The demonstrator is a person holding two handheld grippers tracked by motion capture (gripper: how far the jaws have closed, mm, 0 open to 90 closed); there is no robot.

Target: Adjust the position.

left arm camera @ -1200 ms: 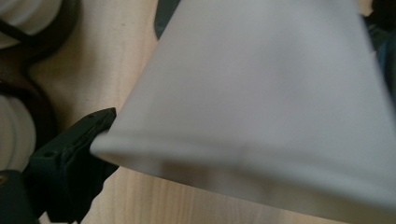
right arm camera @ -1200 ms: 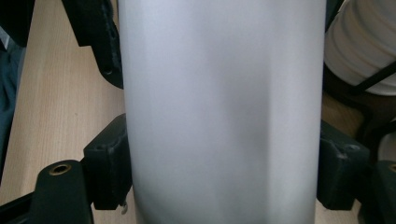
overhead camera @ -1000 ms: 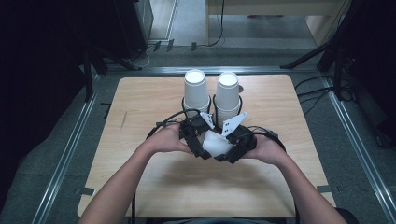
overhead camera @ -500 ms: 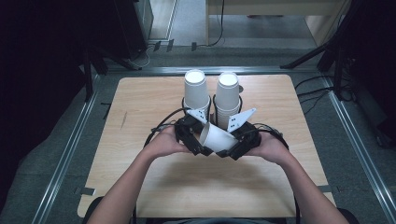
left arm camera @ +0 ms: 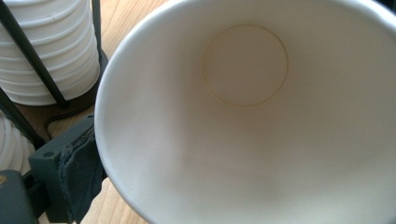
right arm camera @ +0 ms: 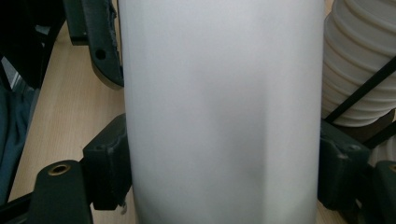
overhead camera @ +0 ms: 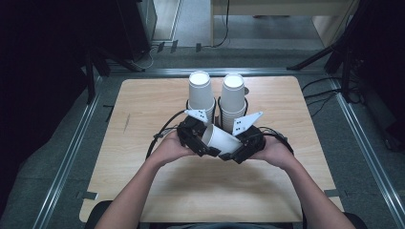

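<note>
A white paper cup lies on its side above the table's middle, held between both hands. My right gripper is shut on its body; in the right gripper view the cup wall sits between the two black jaws, which press on both sides. My left gripper is at the cup's open mouth. The left gripper view looks straight into the cup, down to its round bottom. One of the left gripper's fingers stands against the cup's side; its other finger is hidden.
Two tall stacks of upside-down white cups stand in black wire holders just behind the grippers, close to both jaws. The wooden table spreads to either side and toward the person. Dark floor, rails and cables lie around it.
The cup has tipped between the grippers, so its open mouth now faces up and toward the left gripper. Both hands have barely shifted.
</note>
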